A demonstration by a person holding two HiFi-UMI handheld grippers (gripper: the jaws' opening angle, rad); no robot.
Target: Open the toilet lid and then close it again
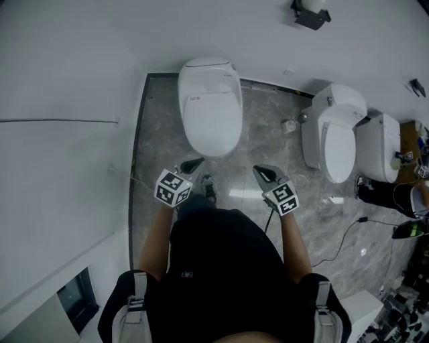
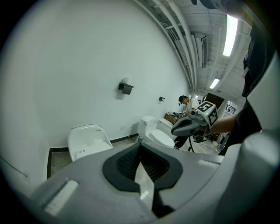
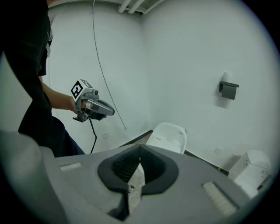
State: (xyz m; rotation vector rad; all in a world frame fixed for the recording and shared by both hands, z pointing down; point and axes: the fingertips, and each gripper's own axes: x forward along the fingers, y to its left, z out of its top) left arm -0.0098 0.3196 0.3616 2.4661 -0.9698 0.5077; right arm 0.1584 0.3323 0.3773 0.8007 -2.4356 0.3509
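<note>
Left gripper view shows my left gripper (image 2: 140, 143) clenched, the two jaws pressed together with nothing between them. In the right gripper view my right gripper (image 3: 140, 149) is clenched in the same way and is also empty. I judge that I hold them shut because no grasp is needed yet; a closed tip may be enough to go under an edge and lift it.

Both grippers point forward and somewhat down, side by side in front of my body, and each one sees the other at its side. Ahead of them, not touched, the toilet (image 1: 209, 72) stands against the white wall. Its toilet lid (image 1: 212, 120) is down, so the opening step is not yet done.

In the head view the front edge of the lid is near the tips but apart from them, with a strip of grey marble floor (image 1: 261, 127) between. Two other toilets (image 1: 335, 137) stand further to my right, and a dark holder (image 1: 310, 12) hangs on the wall; they are not part of my task. The next move, I think, is to bring one tip to the front rim of the lid.
</note>
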